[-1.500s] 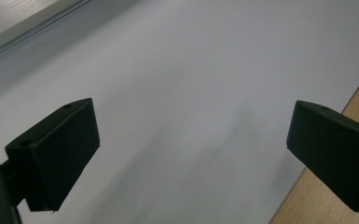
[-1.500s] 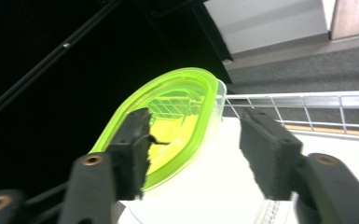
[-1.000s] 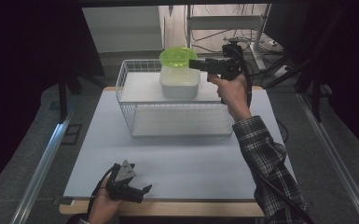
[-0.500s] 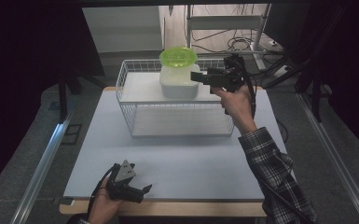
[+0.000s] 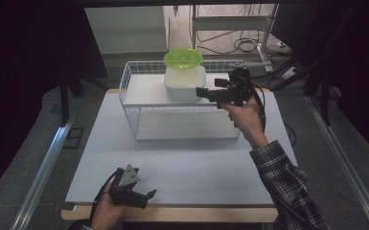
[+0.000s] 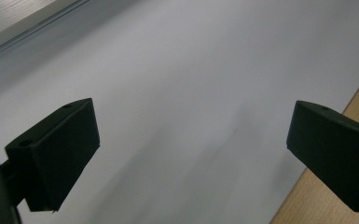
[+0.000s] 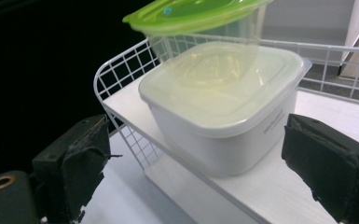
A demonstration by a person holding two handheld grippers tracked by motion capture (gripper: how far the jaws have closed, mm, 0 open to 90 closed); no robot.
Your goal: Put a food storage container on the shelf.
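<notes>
In the right gripper view, the translucent green round plastic lid [image 7: 193, 13] runs off the top edge, so its far rim stays unseen. The clear round tub [image 7: 205, 44] beneath it is blurred by glare, and its contents cannot be told. Small grey print on the side of the white square plastic container [image 7: 214, 135] is too small to read. The white wire basket [image 7: 121, 93] is cut by the right edge, and the black jaws cover its lower corners. In the high view, the container hides part of the basket's back wall, and the person's plaid sleeve [image 5: 287, 191] leaves the bottom edge. The left gripper [image 5: 146, 196] seems to lie on the table, though its jaw tips are too small to judge.
</notes>
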